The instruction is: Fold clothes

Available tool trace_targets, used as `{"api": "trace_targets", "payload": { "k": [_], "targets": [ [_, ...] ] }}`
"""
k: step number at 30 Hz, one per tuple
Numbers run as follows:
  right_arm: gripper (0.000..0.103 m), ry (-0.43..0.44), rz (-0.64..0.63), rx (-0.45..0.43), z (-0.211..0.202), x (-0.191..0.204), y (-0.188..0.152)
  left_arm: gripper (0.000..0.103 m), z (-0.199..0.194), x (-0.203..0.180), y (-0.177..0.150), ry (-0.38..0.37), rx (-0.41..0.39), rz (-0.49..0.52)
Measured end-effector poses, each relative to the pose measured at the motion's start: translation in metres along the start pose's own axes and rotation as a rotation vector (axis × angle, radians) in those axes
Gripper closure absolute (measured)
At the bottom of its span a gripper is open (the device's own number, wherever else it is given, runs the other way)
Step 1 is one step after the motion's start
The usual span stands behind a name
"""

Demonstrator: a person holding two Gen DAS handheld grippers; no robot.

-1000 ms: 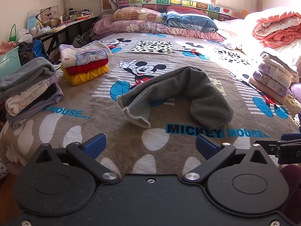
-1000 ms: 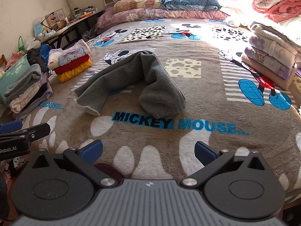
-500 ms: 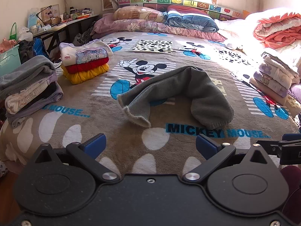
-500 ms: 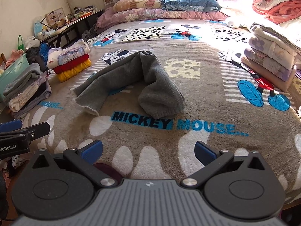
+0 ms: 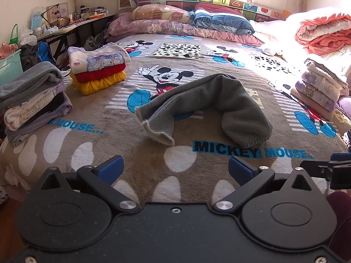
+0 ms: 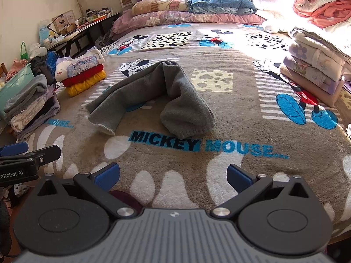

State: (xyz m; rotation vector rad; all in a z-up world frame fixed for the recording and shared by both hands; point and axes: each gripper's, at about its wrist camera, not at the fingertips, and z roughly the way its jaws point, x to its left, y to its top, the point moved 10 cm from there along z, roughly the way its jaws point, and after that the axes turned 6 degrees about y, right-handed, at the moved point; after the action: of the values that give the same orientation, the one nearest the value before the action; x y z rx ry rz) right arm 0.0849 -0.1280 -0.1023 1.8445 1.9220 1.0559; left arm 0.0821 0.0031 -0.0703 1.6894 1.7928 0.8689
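Note:
A grey knitted garment (image 5: 204, 107) lies crumpled in an arch on the Mickey Mouse blanket (image 5: 122, 144), in the middle of the bed; it also shows in the right wrist view (image 6: 153, 100). My left gripper (image 5: 175, 167) is open and empty, held near the foot of the bed, short of the garment. My right gripper (image 6: 173, 175) is open and empty, beside the left one. The left gripper's side (image 6: 26, 160) shows at the left edge of the right wrist view.
A folded stack of white, red and yellow clothes (image 5: 98, 70) and a grey stack (image 5: 33, 100) sit on the bed's left side. A folded pile (image 5: 320, 89) lies on the right. Pillows (image 5: 188, 19) and an orange quilt (image 5: 324, 32) are at the head. A desk (image 5: 72, 24) stands left.
Both grippers have drifted slightly forward toward the bed. The garment has not moved and both grippers stay open.

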Motion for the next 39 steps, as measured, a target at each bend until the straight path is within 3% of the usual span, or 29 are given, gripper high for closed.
{"api": "trace_targets", "payload": {
  "k": [32,39],
  "targets": [
    [0.0,0.001,-0.004,0.012,0.005,0.0,0.0,0.0,0.009,-0.001,0.0,-0.01,0.011,0.002],
    [0.0,0.056,0.031,0.018,0.01,-0.004,-0.001,0.0,0.02,0.004,-0.003,-0.032,0.046,-0.043]
  ]
}}
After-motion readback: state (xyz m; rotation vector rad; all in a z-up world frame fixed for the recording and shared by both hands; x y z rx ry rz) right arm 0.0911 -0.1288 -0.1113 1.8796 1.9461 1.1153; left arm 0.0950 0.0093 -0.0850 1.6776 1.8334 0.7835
